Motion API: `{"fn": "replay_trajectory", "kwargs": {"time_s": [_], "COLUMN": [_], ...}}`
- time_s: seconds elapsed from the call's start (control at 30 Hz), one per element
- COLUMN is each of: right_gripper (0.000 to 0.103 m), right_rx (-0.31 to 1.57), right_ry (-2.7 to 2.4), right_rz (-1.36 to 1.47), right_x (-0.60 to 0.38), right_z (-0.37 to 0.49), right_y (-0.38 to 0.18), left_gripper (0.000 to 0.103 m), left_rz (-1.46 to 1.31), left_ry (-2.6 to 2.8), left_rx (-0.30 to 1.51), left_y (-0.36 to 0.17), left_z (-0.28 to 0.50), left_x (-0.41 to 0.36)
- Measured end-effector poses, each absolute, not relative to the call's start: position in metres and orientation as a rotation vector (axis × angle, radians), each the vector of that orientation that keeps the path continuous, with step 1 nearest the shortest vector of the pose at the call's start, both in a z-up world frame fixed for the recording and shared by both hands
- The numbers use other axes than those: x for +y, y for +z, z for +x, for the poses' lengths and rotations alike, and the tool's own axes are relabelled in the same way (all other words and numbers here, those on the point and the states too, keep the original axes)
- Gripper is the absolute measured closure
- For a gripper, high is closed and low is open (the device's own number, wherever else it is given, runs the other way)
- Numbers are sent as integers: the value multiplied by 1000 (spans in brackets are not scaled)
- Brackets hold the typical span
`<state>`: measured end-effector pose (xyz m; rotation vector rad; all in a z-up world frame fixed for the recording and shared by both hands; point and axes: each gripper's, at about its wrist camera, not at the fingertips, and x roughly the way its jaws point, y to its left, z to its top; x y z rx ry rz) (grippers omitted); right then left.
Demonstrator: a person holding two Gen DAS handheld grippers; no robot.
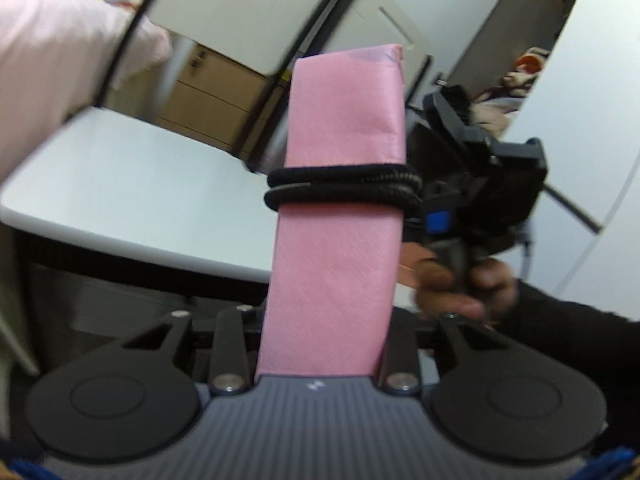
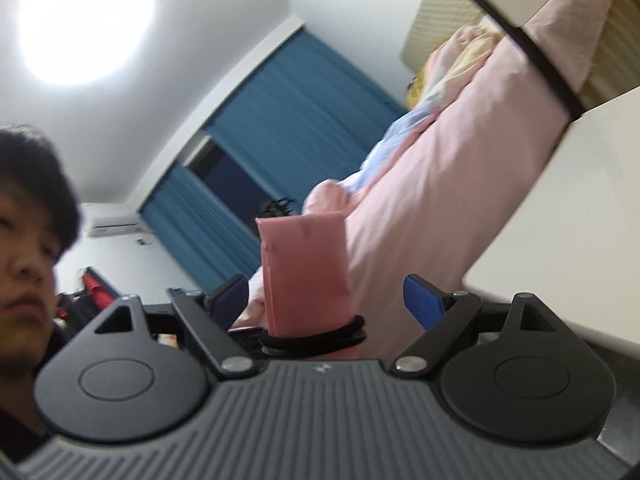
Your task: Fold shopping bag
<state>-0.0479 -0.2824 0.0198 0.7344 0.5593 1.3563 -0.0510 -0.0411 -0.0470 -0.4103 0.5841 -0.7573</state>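
Pink shopping bag point(image 1: 340, 200); black elastic band point(image 1: 344, 188); blue curtains point(image 2: 280, 120); white table point(image 1: 140, 184).

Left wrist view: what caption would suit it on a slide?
Left gripper holds a folded pink shopping bag bound by a black elastic band.

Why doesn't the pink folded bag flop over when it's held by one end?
The folded pink bag probably stays stiff because its layers are packed flat and a black elastic band cinches them. It looks like thin fabric, so likely light. Without the band, it would probably spring open.
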Motion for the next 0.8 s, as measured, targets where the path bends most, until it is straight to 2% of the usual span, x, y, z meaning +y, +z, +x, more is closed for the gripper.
{"fn": "replay_trajectory", "kwargs": {"time_s": [0.13, 0.17, 0.3, 0.5, 0.57, 0.63, 0.8], "right_gripper": [23, 30, 41, 46, 46, 46, 46], "right_rx": [620, 632, 641, 629, 609, 583, 508], "right_ry": [1441, 1459, 1493, 1428, 1375, 1311, 1101], "right_rz": [733, 726, 723, 719, 707, 687, 610], "right_x": [-268, -265, -257, -259, -262, -266, -281], "right_z": [-49, -50, -53, -52, -52, -53, -62], "right_y": [17, 17, 18, 21, 24, 28, 42], "left_gripper": [68, 68, 67, 58, 49, 48, 35], "left_rz": [-443, -448, -451, -436, -422, -395, -314], "left_ry": [-805, -812, -808, -735, -690, -645, -521], "left_rx": [600, 601, 603, 598, 590, 588, 560], "left_y": [-49, -49, -50, -50, -48, -46, -38], "left_z": [-51, -51, -50, -48, -50, -50, -54], "left_x": [-39, -38, -35, -32, -30, -32, -36]}}
